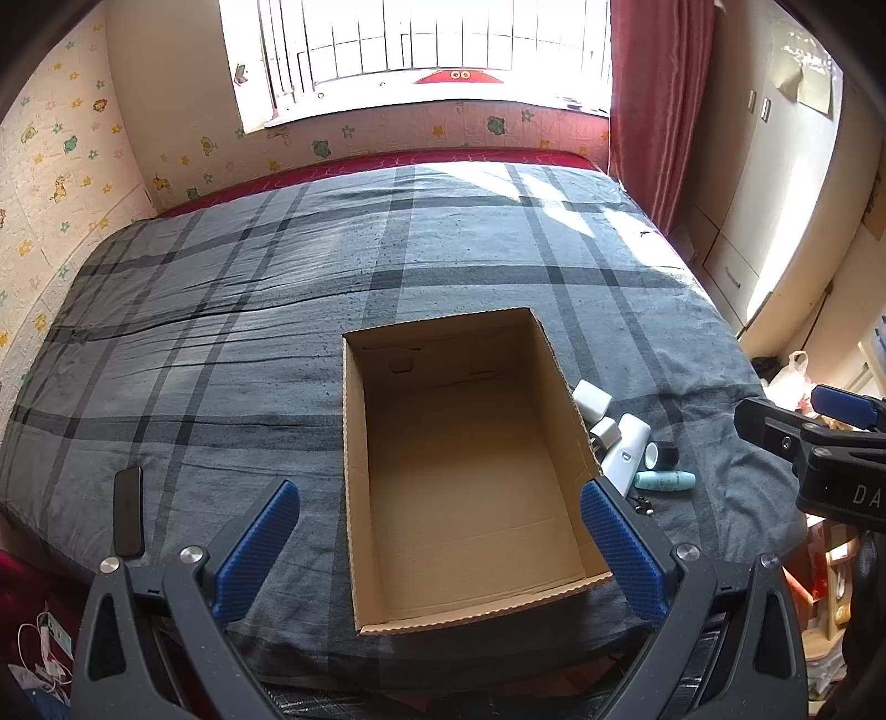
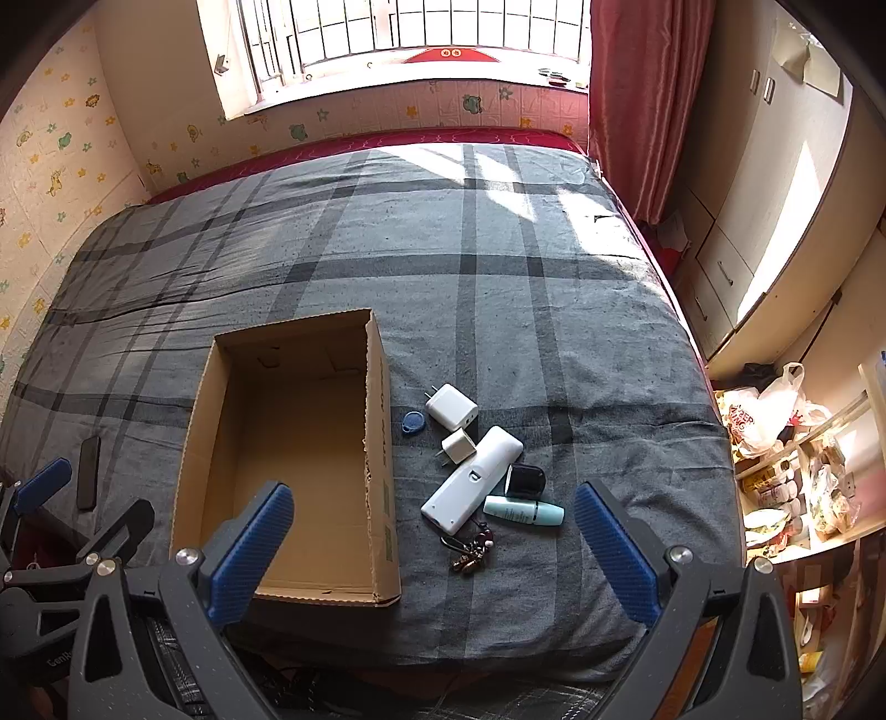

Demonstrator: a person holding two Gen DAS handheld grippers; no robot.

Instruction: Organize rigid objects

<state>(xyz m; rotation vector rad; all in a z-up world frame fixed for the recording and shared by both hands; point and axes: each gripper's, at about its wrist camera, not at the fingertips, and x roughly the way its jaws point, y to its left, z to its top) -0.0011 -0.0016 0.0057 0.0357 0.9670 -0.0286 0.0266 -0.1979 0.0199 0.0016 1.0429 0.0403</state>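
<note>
Hovering wide open and empty above the bed's near edge, the right tool (image 2: 432, 548) has the white remote (image 2: 470, 479) just ahead, long axis slanting away rightward, nearer than the released left tool (image 1: 440, 545) facing the empty box (image 1: 354, 443).

My left wrist camera sits above the near edge of the bed (image 1: 232, 288), looking forward and down along its fingers, centred over the open cardboard box (image 1: 465, 471). My right wrist camera looks the same way from further right, so the box (image 2: 293, 459) falls left of centre and the pile of small items (image 2: 482, 482) lies ahead. Both views share the bed, box, window (image 1: 415, 39) and red curtain (image 1: 659, 99), from moderate height.
</note>
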